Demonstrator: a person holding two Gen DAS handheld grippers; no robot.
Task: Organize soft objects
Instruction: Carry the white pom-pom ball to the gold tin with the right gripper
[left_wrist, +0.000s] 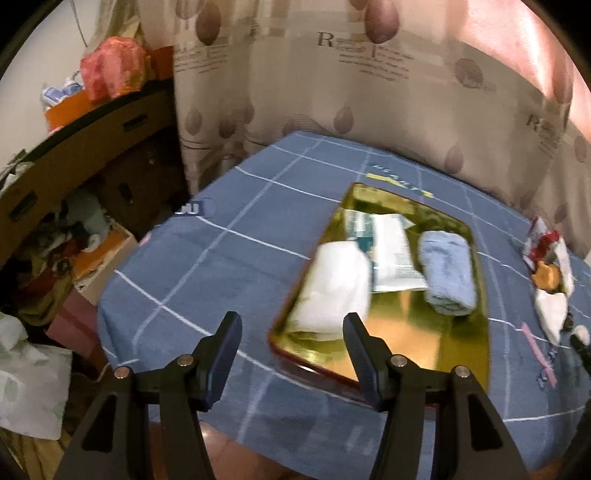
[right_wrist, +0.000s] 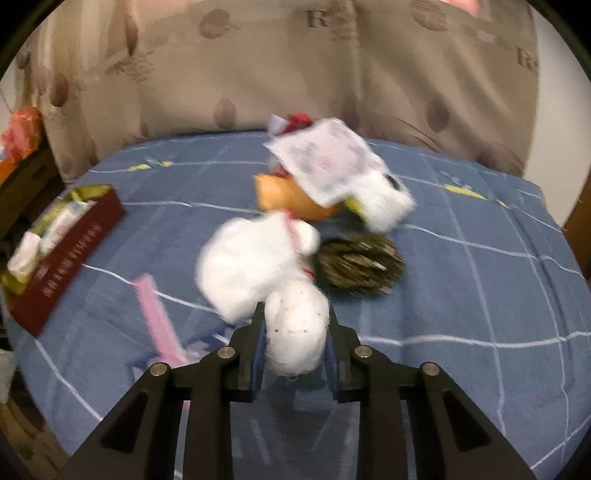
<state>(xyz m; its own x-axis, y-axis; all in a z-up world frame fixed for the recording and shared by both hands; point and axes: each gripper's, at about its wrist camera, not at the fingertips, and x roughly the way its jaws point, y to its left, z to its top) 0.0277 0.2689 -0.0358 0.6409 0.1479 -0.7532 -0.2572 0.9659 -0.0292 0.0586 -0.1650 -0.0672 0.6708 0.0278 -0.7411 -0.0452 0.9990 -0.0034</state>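
Note:
A gold-lined box (left_wrist: 424, 339) with red outer walls sits on the blue checked cloth; it holds a rolled white towel (left_wrist: 332, 288), a flat white packet (left_wrist: 391, 254) and a rolled blue towel (left_wrist: 448, 273). My left gripper (left_wrist: 291, 325) is open and empty, just in front of the box's near left corner. My right gripper (right_wrist: 295, 325) is shut on a white plush toy (right_wrist: 297, 332), whose body (right_wrist: 247, 266) lies ahead on the cloth. A dark bristly soft thing (right_wrist: 360, 266), an orange plush (right_wrist: 291, 201) and a white tagged plush (right_wrist: 384, 205) lie behind it.
The box also shows at the far left of the right wrist view (right_wrist: 70, 251). A pink strip (right_wrist: 159, 314) lies on the cloth. A patterned curtain (left_wrist: 369, 96) hangs behind the table. Cardboard boxes and clutter (left_wrist: 74, 221) stand left of the table.

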